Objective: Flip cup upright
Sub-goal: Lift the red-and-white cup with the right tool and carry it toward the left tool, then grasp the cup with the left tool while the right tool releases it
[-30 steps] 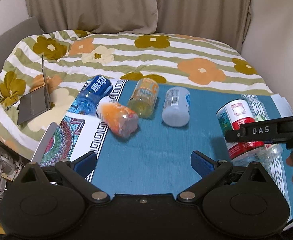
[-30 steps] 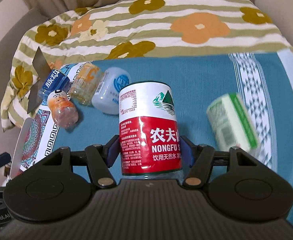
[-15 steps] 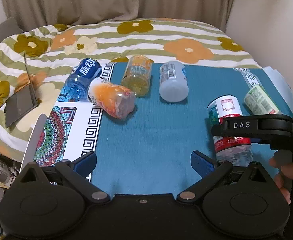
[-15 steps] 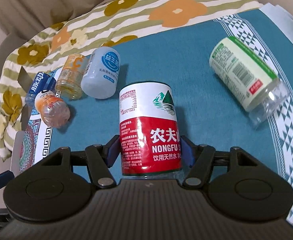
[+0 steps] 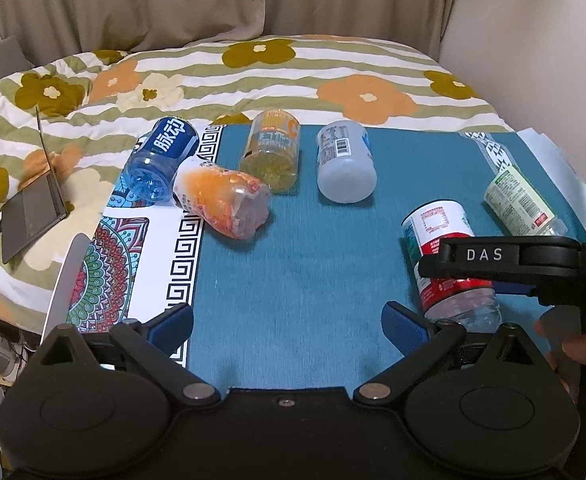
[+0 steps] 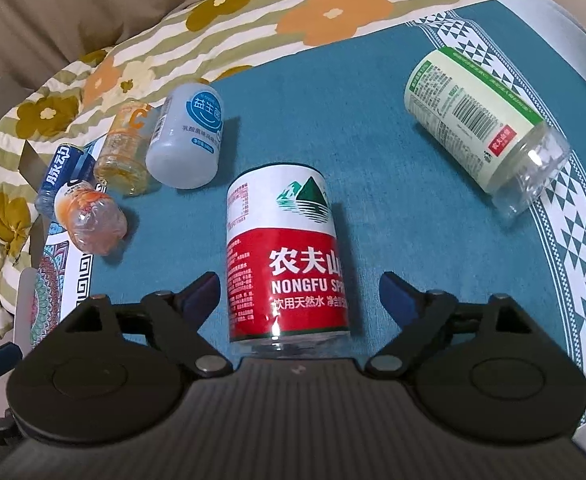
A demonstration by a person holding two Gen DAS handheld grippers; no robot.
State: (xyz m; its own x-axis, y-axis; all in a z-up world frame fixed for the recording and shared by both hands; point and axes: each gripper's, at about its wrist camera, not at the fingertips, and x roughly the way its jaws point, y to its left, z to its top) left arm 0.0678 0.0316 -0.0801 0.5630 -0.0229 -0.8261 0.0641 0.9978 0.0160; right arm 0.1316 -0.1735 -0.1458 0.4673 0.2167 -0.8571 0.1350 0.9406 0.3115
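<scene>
The red-and-white Nongfu cup [image 6: 287, 254] stands upright on the blue mat [image 6: 393, 128]. My right gripper [image 6: 300, 294] is open, its blue pads apart on either side of the cup and not touching it. In the left wrist view the same cup [image 5: 445, 258] stands at the right behind the right gripper's black finger. My left gripper [image 5: 287, 322] is open and empty over the mat's near edge.
Several cut-bottle cups lie on their sides: green-label [image 6: 481, 128], white [image 6: 187, 140], yellow-orange [image 6: 127, 148], orange [image 6: 89, 216], blue [image 6: 59, 178]. A laptop [image 5: 33, 200] rests on the flowered blanket [image 5: 253, 76] at left. A patterned mat [image 5: 105, 272] borders the blue one.
My right gripper opened and let go of the red-and-white cup, which now stands on the mat. The left gripper view shifted slightly; it stays open.
</scene>
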